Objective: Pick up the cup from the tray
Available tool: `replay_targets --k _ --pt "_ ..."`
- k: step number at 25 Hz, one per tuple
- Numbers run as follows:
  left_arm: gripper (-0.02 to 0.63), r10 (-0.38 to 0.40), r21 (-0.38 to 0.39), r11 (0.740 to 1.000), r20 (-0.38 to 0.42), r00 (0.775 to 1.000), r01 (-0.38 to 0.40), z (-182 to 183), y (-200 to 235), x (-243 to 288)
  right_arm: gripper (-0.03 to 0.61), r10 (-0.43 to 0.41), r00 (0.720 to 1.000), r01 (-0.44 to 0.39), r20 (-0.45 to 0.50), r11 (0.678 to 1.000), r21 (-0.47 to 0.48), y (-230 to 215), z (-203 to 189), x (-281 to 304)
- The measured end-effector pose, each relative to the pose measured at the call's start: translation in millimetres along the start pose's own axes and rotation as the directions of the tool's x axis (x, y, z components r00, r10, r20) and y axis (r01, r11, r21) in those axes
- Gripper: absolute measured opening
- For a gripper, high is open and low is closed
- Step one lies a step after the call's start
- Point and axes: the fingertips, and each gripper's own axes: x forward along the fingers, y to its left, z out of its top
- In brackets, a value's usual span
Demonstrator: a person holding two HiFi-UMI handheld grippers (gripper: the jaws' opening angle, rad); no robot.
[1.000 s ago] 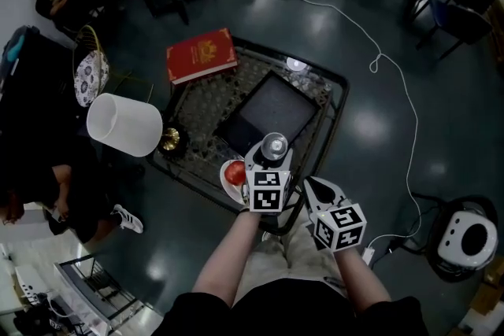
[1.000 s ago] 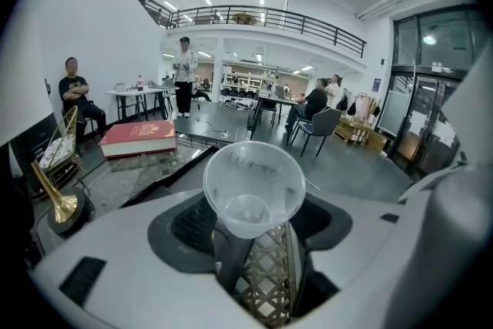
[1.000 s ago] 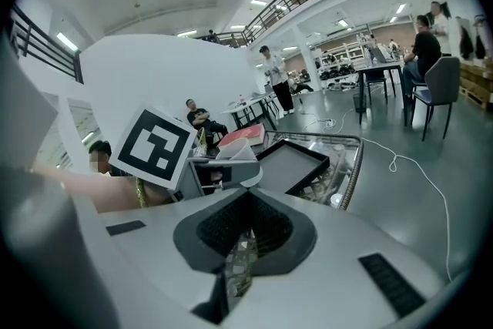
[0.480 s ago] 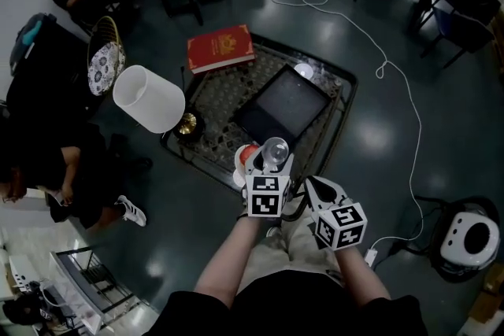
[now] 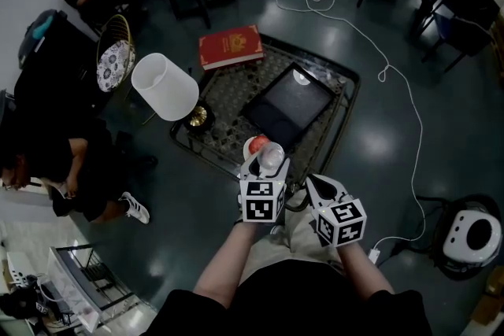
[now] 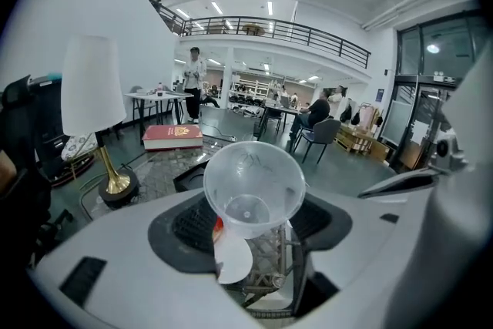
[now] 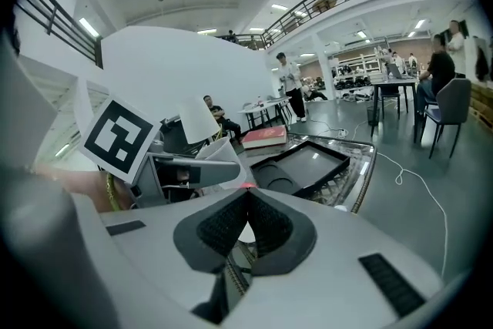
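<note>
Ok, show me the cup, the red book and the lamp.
cup (image 6: pixel 254 179), left gripper view, inside wall of the clear cup.
red book (image 5: pixel 231 46), head view, middle of its cover.
lamp (image 5: pixel 165 87), head view, side of the white shade.

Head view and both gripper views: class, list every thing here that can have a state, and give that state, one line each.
clear plastic cup: empty, gripped between the jaws
left gripper: shut on the cup
right gripper: shut, holding nothing
black tray: lying flat
red book: closed, lying flat
table lamp: standing upright
</note>
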Motion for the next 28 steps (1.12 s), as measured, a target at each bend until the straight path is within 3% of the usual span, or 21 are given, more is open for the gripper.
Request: replay_targets --k 17,28 --pt "0.287 -0.006 -0.006 1.0 0.028 1.0 0.006 -32 -11 -84 0.011 0.027 1.0 -0.026 0.009 0.997 -0.077 43 -16 -31" --pt "0.287 -0.01 0.0 1.0 0.04 0.999 0.01 -41 -15 -110 0.009 0.026 0.999 -0.021 0.035 0.99 -0.138 64 -20 -43"
